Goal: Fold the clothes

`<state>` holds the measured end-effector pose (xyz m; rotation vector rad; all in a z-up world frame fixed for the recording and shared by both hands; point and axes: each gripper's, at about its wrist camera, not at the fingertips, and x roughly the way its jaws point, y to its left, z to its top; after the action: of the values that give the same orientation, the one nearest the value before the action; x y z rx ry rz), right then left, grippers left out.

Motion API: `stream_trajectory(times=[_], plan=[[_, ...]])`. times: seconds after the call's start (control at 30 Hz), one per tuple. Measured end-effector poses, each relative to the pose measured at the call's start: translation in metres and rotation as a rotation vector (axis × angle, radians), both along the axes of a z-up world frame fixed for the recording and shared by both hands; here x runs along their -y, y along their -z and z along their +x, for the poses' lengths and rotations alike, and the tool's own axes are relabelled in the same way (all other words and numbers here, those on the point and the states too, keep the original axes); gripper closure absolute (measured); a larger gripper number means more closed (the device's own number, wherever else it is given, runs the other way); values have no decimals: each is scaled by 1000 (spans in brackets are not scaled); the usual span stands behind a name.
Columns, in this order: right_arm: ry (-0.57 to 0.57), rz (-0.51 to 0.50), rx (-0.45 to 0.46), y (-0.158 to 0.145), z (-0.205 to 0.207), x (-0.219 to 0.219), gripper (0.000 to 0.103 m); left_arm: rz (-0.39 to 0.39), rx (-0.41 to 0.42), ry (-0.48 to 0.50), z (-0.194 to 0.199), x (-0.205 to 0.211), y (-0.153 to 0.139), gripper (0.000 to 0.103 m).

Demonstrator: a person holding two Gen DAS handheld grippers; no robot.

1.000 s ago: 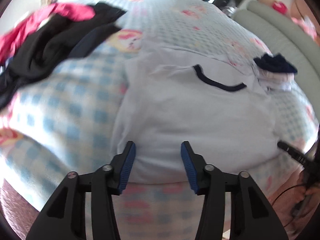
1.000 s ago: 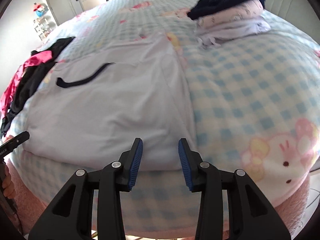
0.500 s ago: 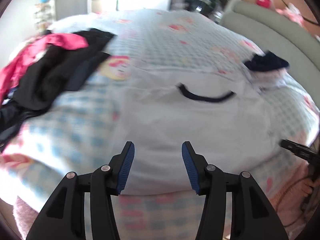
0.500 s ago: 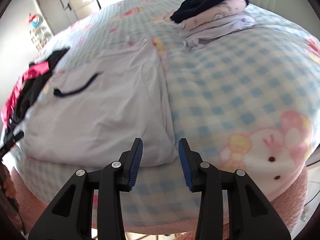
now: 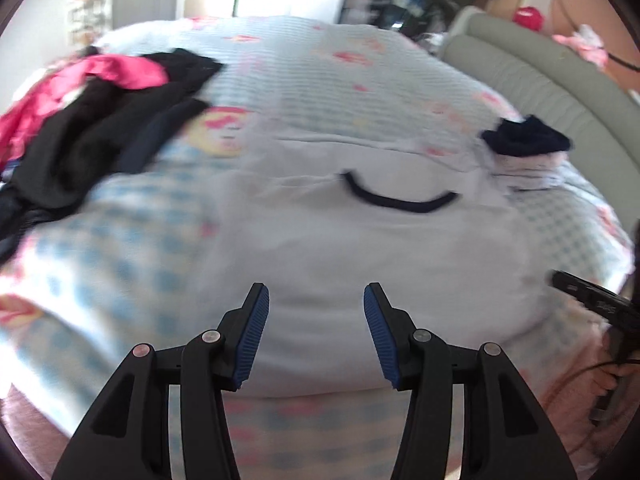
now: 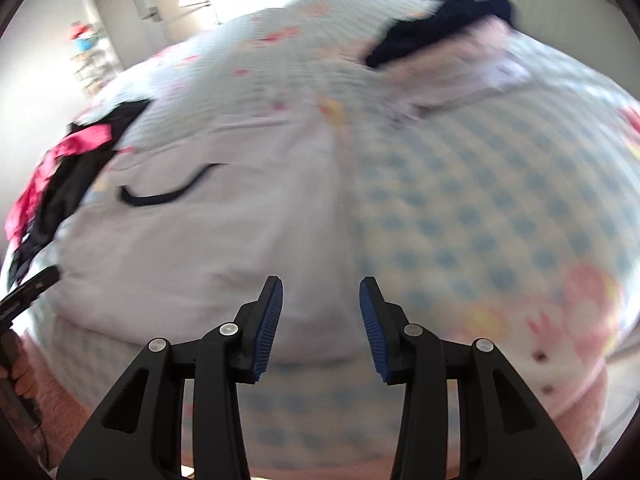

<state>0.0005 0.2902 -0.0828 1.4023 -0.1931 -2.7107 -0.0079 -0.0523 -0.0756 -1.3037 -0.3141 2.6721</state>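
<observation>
- Bed covered by a blue-and-white checked fleece blanket with pink cartoon prints fills the left wrist view; a grey padded headboard curves at far right.
- Pale white T-shirt with a dark navy neck trim lies flat mid-bed, hem toward the camera.
- Left gripper hovers over the hem, jaws fairly wide, nothing between them.
- Heap of black and hot-pink unfolded clothes lies to the left; a small folded stack topped by a navy garment to the right.
- Right wrist view: right gripper is above the shirt's near right corner, jaws opening, empty.
- Judged step: between folds. Next, each gripper needs to descend and pinch a hem corner.
</observation>
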Motion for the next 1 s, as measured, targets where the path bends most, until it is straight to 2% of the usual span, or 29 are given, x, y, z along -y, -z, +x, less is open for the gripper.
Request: stream_trajectory(times=[0.1,0.17,0.2,0.27,0.33,0.4,0.5,0.63,0.7,0.8,1.0], plan=[[-72,-1,28,12,-14,21,62,55,43,62,-15,-16,12,51],[-72,55,76,27,-23,26,64,-10,82,49,-23,-20,21,52],[-64,74,89,31,-24,23,68,-16,91,44,-25,-18,22,52],[-35,19,92,30,-22,7,71,32,78,9,-23,-6,19,52],[21,42,89,26,-23,-9,68,79,57,-19,-23,6,14,51],[37,37,72,20,-26,-21,65,83,59,19,-31,6,12,51],[24,-33,51,8,-42,-28,65,12,44,40,-46,-1,6,51],[-44,73,11,-3,-69,-15,64,-11,41,29,-70,-4,5,51],[-47,62,63,4,-83,-14,63,-29,49,26,-76,-4,7,51],[-36,102,128,19,-93,-9,63,-43,66,24,-86,-1,10,51],[-24,129,154,31,-94,-6,63,-71,91,12,-92,10,17,51]])
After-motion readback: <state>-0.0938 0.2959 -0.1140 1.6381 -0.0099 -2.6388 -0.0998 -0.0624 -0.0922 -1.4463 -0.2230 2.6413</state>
